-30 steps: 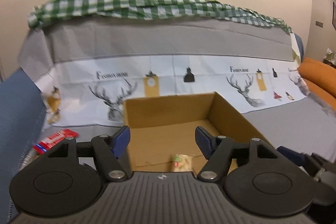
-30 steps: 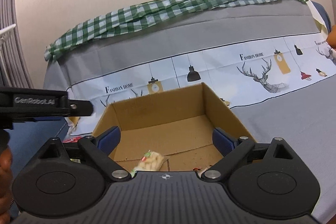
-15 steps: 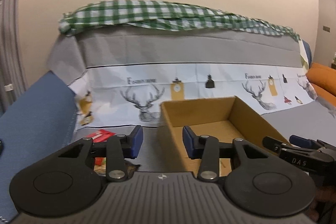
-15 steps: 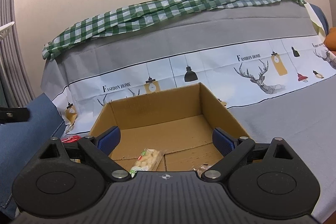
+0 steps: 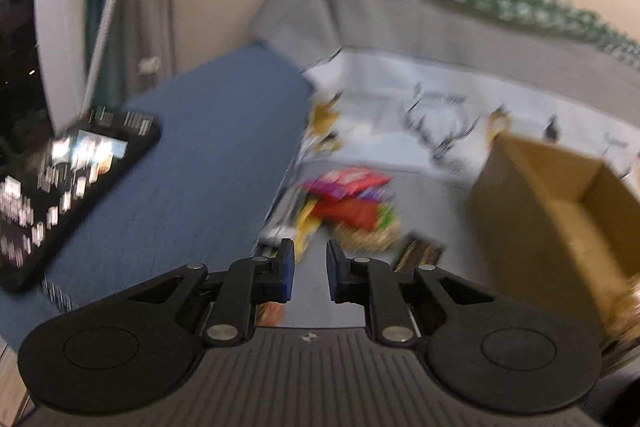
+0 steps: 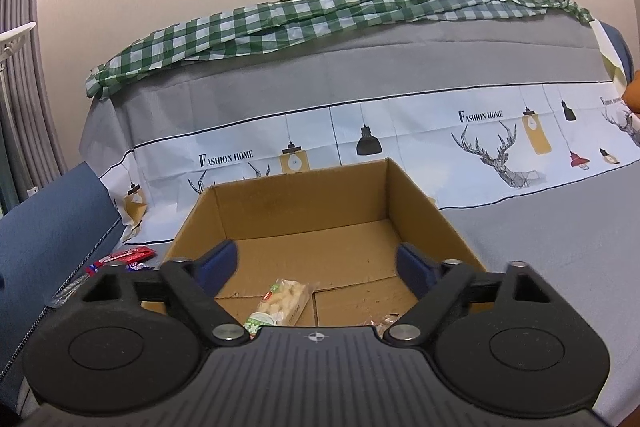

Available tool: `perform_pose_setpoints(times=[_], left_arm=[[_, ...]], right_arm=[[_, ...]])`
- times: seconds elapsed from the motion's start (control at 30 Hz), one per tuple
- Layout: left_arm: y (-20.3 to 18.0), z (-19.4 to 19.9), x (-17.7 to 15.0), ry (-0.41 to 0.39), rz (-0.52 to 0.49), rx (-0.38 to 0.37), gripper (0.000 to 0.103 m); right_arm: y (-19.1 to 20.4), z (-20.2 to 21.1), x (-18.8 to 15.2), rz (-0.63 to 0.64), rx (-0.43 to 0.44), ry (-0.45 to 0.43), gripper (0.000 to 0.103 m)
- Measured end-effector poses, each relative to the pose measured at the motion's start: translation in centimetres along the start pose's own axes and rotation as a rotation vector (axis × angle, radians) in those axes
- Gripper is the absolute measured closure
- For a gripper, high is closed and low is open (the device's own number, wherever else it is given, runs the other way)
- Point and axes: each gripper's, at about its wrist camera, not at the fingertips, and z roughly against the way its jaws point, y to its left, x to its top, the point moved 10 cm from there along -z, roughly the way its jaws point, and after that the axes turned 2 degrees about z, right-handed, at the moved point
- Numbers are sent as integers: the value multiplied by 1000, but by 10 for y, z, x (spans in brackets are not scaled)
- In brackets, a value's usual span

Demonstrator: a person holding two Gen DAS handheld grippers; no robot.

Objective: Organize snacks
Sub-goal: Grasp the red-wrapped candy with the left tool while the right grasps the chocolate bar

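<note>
Left wrist view, blurred: a black tablet [image 5: 60, 187] lies on the blue sofa arm [image 5: 192, 163] at far left. The left gripper [image 5: 310, 269] is nearly closed, a narrow gap between its blue pads, holding nothing. Ahead of it a pile of snack packets [image 5: 348, 205] lies on the grey seat cover [image 5: 432, 211], against the sofa arm's edge. A bare strip of cover separates the pile from the cardboard box [image 5: 560, 211] at right.

Right wrist view: the right gripper [image 6: 318, 269] is released, jaws wide, empty, over the box's near edge. Inside, a cracker packet [image 6: 280, 301] lies on the box floor near the front wall.
</note>
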Motion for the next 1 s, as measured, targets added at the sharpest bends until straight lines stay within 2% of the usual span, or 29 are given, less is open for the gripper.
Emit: perform_pose_setpoints(times=[0.03, 0.1, 0.13, 0.3, 0.33, 0.37, 0.4, 0.6, 0.7, 0.73, 0.8, 0.87, 0.93, 0.97, 1.0], left_arm=[[5, -7, -10, 15, -12, 20, 84], [11, -20, -22, 82, 2, 40, 84], [11, -23, -21, 87, -1, 54, 84], [5, -52, -33, 206, -67, 115, 81], [6, -57, -36, 227, -71, 130, 79], [7, -64, -38, 250, -74, 150, 70], [6, -70, -40, 263, -73, 162, 68], [5, -103, -53, 375, -119, 222, 68], [8, -110, -53, 377, -111, 241, 77], [10, -110, -53, 377, -100, 234, 82], [11, -107, -53, 377, -79, 212, 84], [11, -100, -51, 361, -43, 151, 85], [6, -87, -43, 301, 0, 55, 85], [1, -81, -39, 276, 16, -20, 85], [-4, -76, -41, 286, 15, -83, 85]], right_arm=[[-1, -1, -1, -10, 4, 8, 36], [-5, -2, -2, -40, 16, 22, 43], [-6, -3, -2, -51, 19, 27, 45], [-8, -3, -3, -73, 27, 38, 44], [-7, -4, -4, -72, 26, 45, 44], [-7, -5, -4, -68, 25, 50, 44], [-5, -5, -4, -62, 24, 56, 43], [0, -8, -5, -33, 11, 76, 39], [-1, -10, -5, -37, -3, 86, 38], [0, -11, -5, -35, -9, 89, 37], [2, -12, -6, -23, -17, 93, 37], [4, -12, -5, -8, -19, 91, 37], [7, -11, -3, 7, -25, 79, 37], [7, -11, -2, 12, -26, 73, 37], [8, -10, -2, 17, -27, 66, 38]])
